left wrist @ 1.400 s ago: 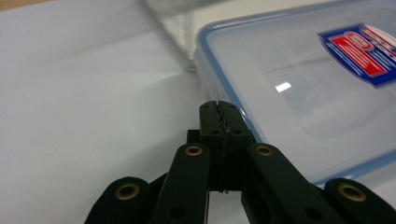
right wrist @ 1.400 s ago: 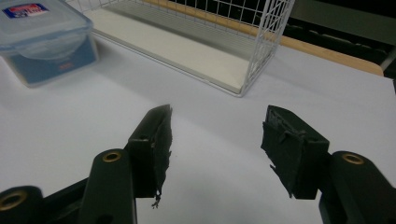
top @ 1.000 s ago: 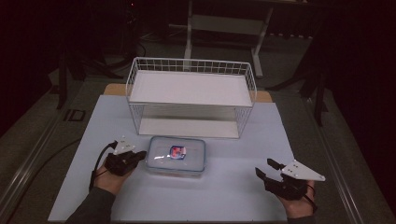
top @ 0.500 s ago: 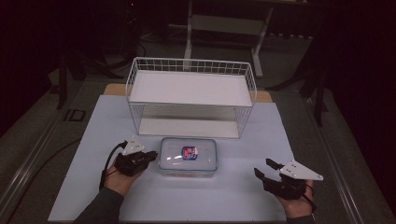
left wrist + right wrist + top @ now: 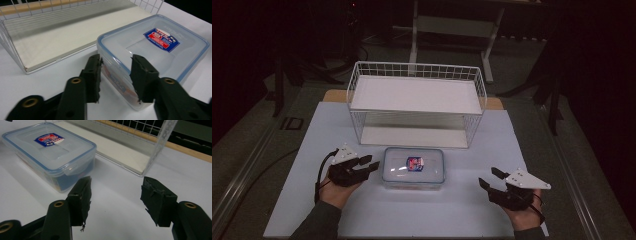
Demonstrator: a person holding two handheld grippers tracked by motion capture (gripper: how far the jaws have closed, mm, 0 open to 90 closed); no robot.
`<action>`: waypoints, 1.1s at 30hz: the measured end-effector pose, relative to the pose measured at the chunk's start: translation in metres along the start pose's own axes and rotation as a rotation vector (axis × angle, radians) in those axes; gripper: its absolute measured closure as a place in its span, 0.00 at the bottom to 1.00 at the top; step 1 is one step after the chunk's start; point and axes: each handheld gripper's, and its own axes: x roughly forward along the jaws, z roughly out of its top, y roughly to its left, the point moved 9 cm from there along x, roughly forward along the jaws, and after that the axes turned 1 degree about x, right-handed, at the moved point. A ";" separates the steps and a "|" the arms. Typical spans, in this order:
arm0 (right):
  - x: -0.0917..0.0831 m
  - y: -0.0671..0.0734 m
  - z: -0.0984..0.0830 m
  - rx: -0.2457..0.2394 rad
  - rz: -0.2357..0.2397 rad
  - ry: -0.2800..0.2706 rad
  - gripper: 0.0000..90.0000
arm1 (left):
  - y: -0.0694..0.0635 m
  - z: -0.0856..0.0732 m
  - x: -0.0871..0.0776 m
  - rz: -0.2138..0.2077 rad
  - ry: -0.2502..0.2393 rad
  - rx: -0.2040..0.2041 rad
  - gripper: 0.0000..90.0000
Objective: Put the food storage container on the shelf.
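A white table (image 5: 312,200) carries a wire shelf (image 5: 417,102) at the back and a lidded plastic box (image 5: 413,167) just before it. The left gripper (image 5: 373,165) gapes at the box's corner, perhaps touching; the right gripper (image 5: 489,179) hangs open, empty, apart.

Container (image 5: 413,168) before wire rack (image 5: 417,102), on table (image 5: 302,170)

Dim room w/ dark floor (image 5: 592,150); grey metal table frame (image 5: 452,25) at back, cables (image 5: 327,65) on floor.
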 end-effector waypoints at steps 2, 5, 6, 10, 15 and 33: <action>0.002 0.003 0.003 -0.002 0.009 0.001 0.45 | -0.001 0.001 0.001 0.000 -0.004 -0.012 0.61; 0.007 0.006 0.008 0.002 0.022 -0.003 0.45 | -0.002 0.004 0.002 0.010 -0.013 -0.030 0.55; 0.009 0.007 0.010 0.008 0.027 -0.001 0.45 | -0.002 0.004 0.002 0.010 -0.014 -0.039 0.54; 0.024 0.009 0.016 0.048 0.052 0.011 0.45 | -0.005 0.004 0.009 0.004 -0.002 -0.054 0.50; 0.046 0.022 0.025 0.073 0.115 0.029 0.44 | -0.007 0.003 0.016 -0.004 0.013 -0.077 0.45; 0.111 0.051 0.020 0.328 0.344 0.139 0.29 | -0.017 -0.004 0.039 -0.076 0.084 -0.145 0.34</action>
